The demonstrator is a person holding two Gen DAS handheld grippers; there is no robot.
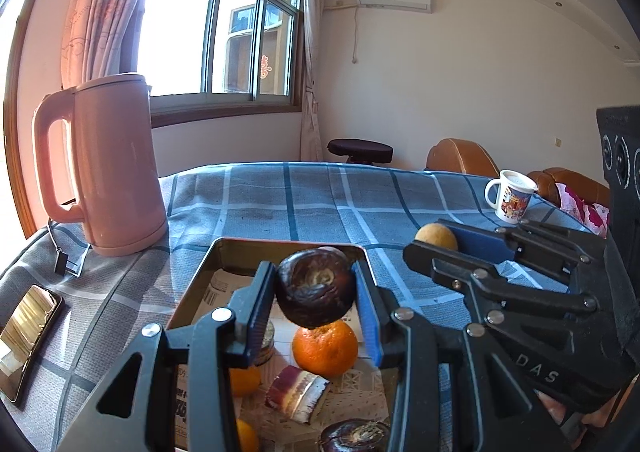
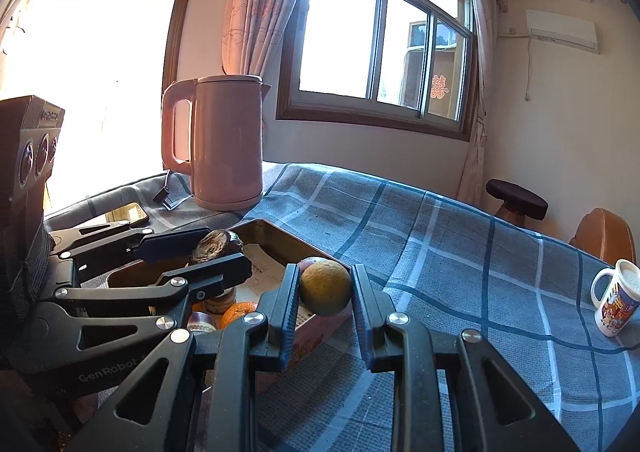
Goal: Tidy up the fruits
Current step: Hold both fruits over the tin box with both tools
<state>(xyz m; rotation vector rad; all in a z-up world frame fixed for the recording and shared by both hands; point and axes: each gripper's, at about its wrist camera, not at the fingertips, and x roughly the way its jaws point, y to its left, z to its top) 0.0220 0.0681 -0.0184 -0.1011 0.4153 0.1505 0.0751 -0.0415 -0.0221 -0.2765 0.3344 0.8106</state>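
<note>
My left gripper (image 1: pixel 314 284) is shut on a dark purple wrinkled fruit (image 1: pixel 316 286) and holds it above a metal tray (image 1: pixel 224 252). The tray holds an orange (image 1: pixel 325 348), more oranges at the left, a cut purple piece (image 1: pixel 298 394) and another dark fruit (image 1: pixel 354 436). My right gripper (image 2: pixel 325 288) is shut on a yellow-green round fruit (image 2: pixel 326 286) over the tray's right edge (image 2: pixel 280 232). In the left wrist view, the right gripper (image 1: pixel 436 242) shows at the right with that fruit (image 1: pixel 436 236). In the right wrist view, the left gripper (image 2: pixel 214 252) shows with the dark fruit (image 2: pixel 216 246).
A pink kettle (image 1: pixel 108 168) stands at the tray's back left, with a phone (image 1: pixel 28 332) near the left edge. A white printed mug (image 1: pixel 510 198) stands at the right. A blue checked cloth (image 1: pixel 320 196) covers the table. A stool and brown chairs stand behind.
</note>
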